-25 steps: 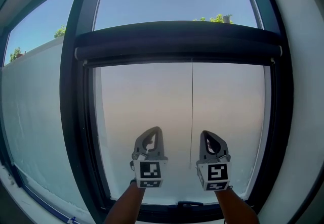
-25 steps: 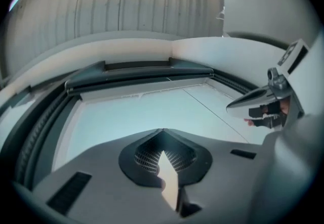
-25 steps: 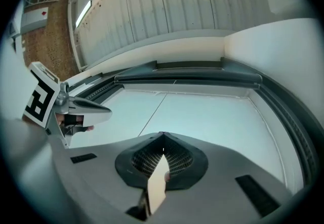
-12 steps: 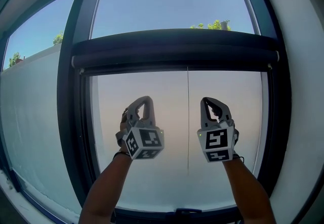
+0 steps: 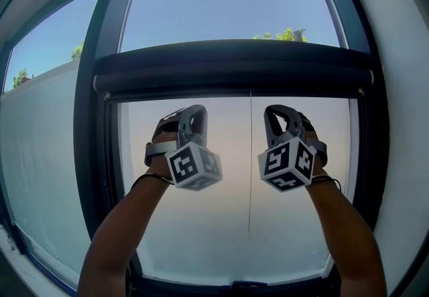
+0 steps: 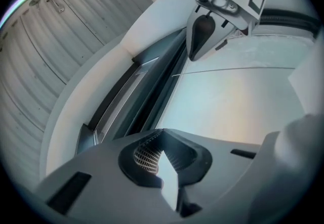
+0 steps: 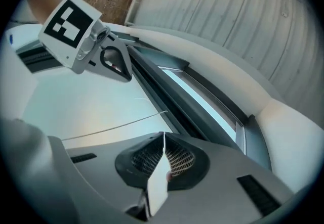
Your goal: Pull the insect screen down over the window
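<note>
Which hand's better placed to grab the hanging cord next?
Right, probably. The right tongs sit just beside the cord; the left tongs are farther from it. Both are shut and roughly level below the screen bar, so either must open first.

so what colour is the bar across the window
Black, or very dark grey; the bar shows best in the head view.
</note>
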{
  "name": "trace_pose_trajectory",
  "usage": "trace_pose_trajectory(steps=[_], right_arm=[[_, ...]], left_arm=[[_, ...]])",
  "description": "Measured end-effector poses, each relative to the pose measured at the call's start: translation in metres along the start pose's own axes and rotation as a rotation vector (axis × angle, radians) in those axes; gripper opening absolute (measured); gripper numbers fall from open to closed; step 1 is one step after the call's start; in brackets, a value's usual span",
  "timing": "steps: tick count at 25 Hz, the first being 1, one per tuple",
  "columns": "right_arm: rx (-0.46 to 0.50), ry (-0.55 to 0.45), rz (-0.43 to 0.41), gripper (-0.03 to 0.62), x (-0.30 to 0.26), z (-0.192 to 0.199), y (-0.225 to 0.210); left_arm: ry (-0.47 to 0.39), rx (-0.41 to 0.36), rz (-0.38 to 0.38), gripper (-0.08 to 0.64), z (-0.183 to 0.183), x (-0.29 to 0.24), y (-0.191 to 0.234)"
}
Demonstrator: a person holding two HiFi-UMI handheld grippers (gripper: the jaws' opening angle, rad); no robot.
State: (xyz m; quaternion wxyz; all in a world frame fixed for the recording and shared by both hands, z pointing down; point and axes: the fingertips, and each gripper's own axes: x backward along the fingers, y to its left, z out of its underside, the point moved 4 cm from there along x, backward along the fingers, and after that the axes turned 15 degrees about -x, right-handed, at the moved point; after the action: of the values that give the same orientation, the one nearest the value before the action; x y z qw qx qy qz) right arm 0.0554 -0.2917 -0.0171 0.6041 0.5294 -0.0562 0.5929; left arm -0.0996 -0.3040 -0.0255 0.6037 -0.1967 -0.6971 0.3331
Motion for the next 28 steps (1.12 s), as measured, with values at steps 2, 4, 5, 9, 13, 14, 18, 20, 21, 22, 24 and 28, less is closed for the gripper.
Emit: trace_pose_trajectory(steps=[2, 4, 5, 9, 13, 14, 18, 20, 21, 22, 24, 28], right_arm=[[0.071, 0.021, -0.015, 0.04, -0.006, -0.003, -0.001], [0.136, 0.038, -0.026, 0.051, -0.011, -0.007, -0.002], [0.168, 0.043, -0.028, 0.063, -0.012, -0.009, -0.003], [0.288, 0.082, -0.037, 0.12, -0.02, -0.009, -0.006], [0.395, 0.143, -0.038, 0.192, -0.025, -0.001, -0.013], [0.414, 0.149, -0.031, 0.194, -0.026, 0.001, -0.015], [0.448, 0.182, -0.009, 0.21, -0.03, 0.009, -0.026], [0.48, 0.202, -0.01, 0.21, -0.034, 0.012, -0.03], [0.495, 0.212, -0.016, 0.21, -0.036, 0.014, -0.03], [0.51, 0.222, -0.024, 0.21, -0.039, 0.016, -0.03], [0.54, 0.239, -0.034, 0.21, -0.042, 0.019, -0.029], [0.595, 0.263, -0.038, 0.21, -0.044, 0.021, -0.03]], left_arm=[[0.006, -0.058, 0.019, -0.005, 0.001, -0.005, 0.002], [0.009, -0.12, 0.022, -0.005, 0.002, -0.007, 0.005], [0.009, -0.141, 0.024, 0.009, 0.003, -0.008, 0.006], [0.026, -0.218, 0.045, 0.125, 0.004, -0.013, 0.012], [0.077, -0.254, 0.083, 0.211, 0.008, -0.023, 0.015], [0.095, -0.263, 0.093, 0.225, 0.011, -0.026, 0.015], [0.134, -0.303, 0.123, 0.244, 0.017, -0.034, 0.012], [0.137, -0.315, 0.128, 0.244, 0.017, -0.037, 0.01], [0.138, -0.316, 0.128, 0.244, 0.017, -0.037, 0.01], [0.138, -0.317, 0.127, 0.244, 0.017, -0.037, 0.01], [0.137, -0.324, 0.132, 0.244, 0.018, -0.037, 0.009], [0.13, -0.354, 0.194, 0.247, 0.018, -0.039, 0.007]])
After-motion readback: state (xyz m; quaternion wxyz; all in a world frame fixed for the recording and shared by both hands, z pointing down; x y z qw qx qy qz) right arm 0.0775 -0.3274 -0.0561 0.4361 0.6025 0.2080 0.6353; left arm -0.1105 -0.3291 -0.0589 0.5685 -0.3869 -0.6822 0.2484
